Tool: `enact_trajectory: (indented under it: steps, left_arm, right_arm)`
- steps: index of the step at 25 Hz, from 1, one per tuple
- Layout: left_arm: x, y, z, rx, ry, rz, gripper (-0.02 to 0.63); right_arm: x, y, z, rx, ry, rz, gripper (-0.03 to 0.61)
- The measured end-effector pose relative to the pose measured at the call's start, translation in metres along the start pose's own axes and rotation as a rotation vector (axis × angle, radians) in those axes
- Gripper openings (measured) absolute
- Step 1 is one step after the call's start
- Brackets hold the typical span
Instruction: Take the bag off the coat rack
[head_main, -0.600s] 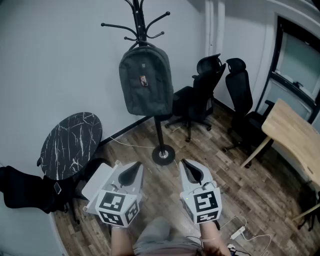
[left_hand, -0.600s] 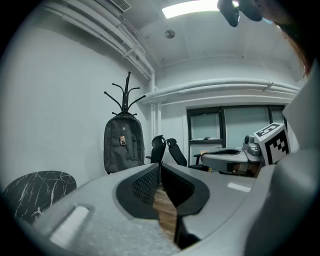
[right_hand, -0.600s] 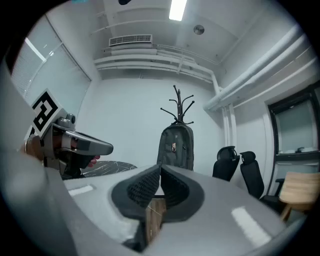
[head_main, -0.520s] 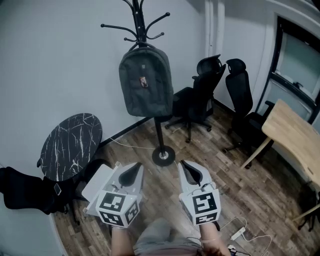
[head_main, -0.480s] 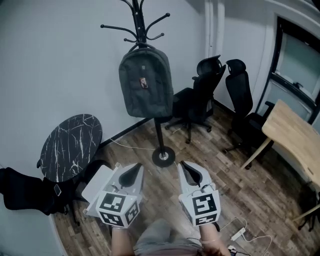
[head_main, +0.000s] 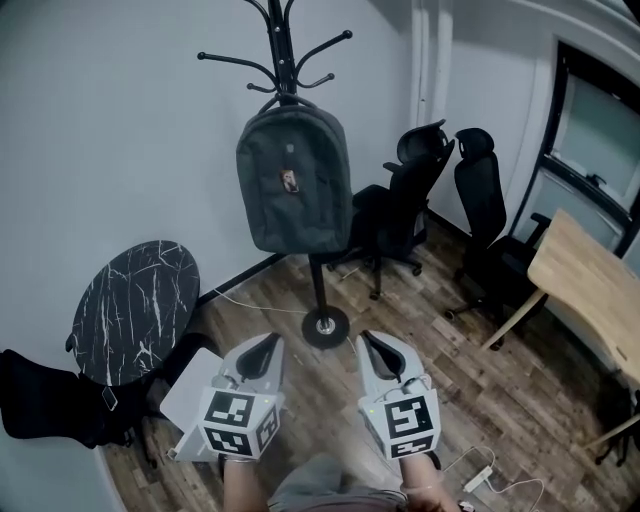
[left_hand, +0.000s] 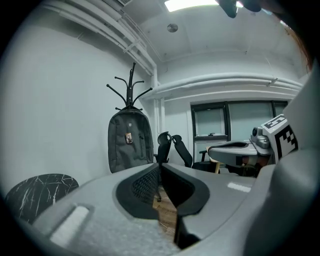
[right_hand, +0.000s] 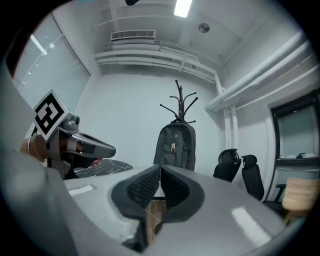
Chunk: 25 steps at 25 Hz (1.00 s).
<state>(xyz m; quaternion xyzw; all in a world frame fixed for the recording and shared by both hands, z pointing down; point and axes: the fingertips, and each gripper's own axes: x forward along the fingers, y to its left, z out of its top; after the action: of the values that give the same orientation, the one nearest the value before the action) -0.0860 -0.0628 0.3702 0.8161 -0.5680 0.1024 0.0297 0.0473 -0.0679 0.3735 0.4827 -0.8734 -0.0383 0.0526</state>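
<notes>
While the dark bag (head_main: 293, 185) hangs by its top from a hook on the coat rack (head_main: 283, 45), flat against the pole, we hold the left gripper (head_main: 266, 345) and right gripper (head_main: 368, 343) side by side well short of the rack's base, each with jaws pressed together on nothing. We judge the approach goes best if we step closer, spread one pair, pinch the bag's top beside the hook and lift before pulling away.
</notes>
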Motion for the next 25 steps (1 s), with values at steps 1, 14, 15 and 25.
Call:
enact_trajectory:
  steps: [1,14,15,25]
  left_arm:
    - [0.005,0.006,0.001,0.004,0.0,0.003,0.025]
    - [0.044,0.081,0.015,-0.001,-0.032,-0.016,0.023]
    - [0.046,0.086,0.016,-0.003,-0.037,-0.02,0.023]
    - [0.065,0.126,0.021,-0.005,-0.074,-0.057,0.02]
  right_arm:
    - [0.006,-0.001,0.0,0.0,0.001,-0.004,0.009]
    - [0.085,-0.007,0.015,-0.006,-0.006,-0.071,0.009]
    - [0.09,-0.007,0.017,-0.006,-0.008,-0.077,0.009]
    - [0.133,0.008,0.032,-0.021,-0.048,-0.088,0.009]
